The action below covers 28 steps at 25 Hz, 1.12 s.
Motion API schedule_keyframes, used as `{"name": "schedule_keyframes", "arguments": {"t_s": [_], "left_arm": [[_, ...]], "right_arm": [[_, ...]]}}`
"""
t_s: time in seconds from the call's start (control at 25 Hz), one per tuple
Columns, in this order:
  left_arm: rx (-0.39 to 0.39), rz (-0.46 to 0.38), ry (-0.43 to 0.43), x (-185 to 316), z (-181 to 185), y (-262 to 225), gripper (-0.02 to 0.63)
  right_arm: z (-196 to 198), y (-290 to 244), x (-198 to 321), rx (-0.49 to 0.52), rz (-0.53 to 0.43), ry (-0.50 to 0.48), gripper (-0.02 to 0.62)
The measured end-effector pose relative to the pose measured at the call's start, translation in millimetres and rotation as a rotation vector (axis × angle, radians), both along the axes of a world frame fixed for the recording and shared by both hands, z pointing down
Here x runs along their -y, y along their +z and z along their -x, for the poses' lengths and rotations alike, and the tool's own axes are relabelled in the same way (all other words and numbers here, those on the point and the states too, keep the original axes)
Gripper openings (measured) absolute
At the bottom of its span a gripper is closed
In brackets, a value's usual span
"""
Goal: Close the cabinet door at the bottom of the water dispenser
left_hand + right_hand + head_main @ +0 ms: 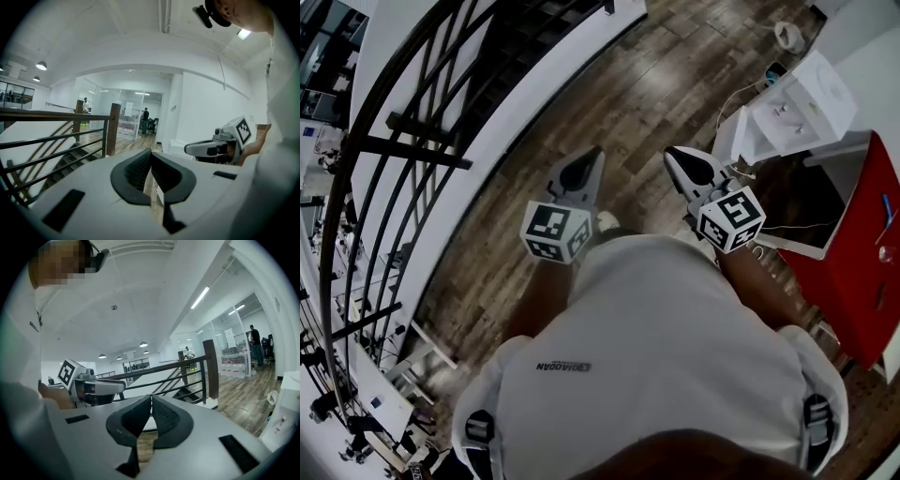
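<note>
Head view steeply down, gripper views level, sharing railing (113, 129)

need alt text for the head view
Seen from above, a person in a white shirt holds the left gripper and right gripper shut and empty over a wood floor. A white water dispenser stands at right, a stair railing at left.

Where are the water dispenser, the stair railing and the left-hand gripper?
water dispenser (811, 94), head view, its white top.
stair railing (422, 153), head view, a dark bar.
left gripper (596, 153), head view, its closed jaw tips.
</note>
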<state>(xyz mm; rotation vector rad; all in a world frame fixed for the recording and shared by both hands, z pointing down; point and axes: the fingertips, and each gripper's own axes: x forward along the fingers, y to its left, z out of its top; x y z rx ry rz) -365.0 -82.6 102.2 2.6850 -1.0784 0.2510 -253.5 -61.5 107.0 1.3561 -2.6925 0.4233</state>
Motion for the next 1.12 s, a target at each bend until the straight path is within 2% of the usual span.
{"name": "schedule_keyframes", "arguments": {"t_s": [0.2, 0.52, 1.12], "left_arm": [[0.005, -0.007, 0.046, -20, -41, -1, -0.005], [0.023, -0.004, 0.131, -57, -108, 6, -0.005], [0.03, -0.019, 0.211, -129, -187, 6, -0.005]], "right_arm": [[-47, 12, -33, 0.005, 0.035, 0.075, 0.023], [-112, 19, -79, 0.019, 0.033, 0.167, 0.023], [-189, 19, -158, 0.043, 0.004, 0.262, 0.023]]}}
